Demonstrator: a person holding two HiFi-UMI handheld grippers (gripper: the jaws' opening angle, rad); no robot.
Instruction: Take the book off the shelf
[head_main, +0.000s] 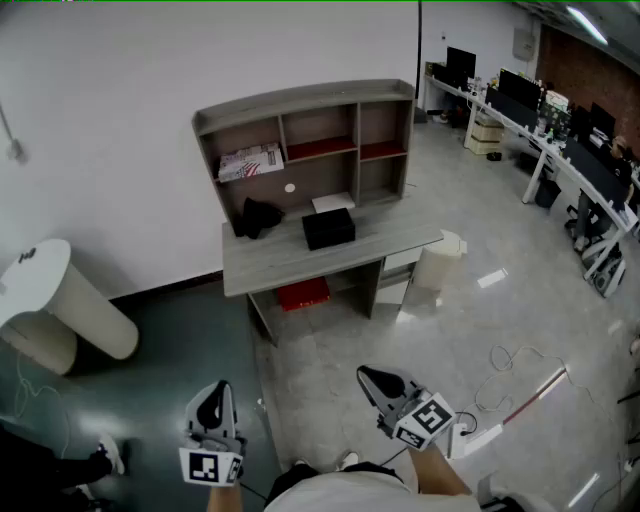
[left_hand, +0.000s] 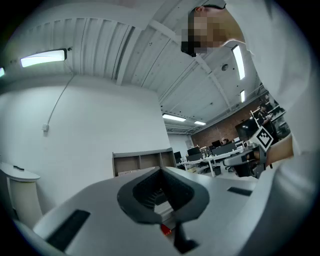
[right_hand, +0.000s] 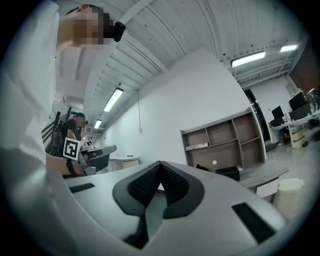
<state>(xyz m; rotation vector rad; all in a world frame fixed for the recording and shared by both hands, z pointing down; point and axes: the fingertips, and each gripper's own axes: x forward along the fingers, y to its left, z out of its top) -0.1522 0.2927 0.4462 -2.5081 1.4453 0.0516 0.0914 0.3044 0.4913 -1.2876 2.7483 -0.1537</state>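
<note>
The book, white with a red pattern, lies flat in the upper left compartment of the grey shelf unit on the desk. In the right gripper view the book shows as a thin slab in the shelf. Both grippers hang low near the person's body, well short of the desk. My left gripper is shut with nothing in it. My right gripper also has its jaws together and empty. The pads meet in the left gripper view and in the right gripper view.
A black box and a dark lump sit on the desk. A red box lies under it. A white bin stands at the desk's right, a white round table at left. Cables lie on the floor.
</note>
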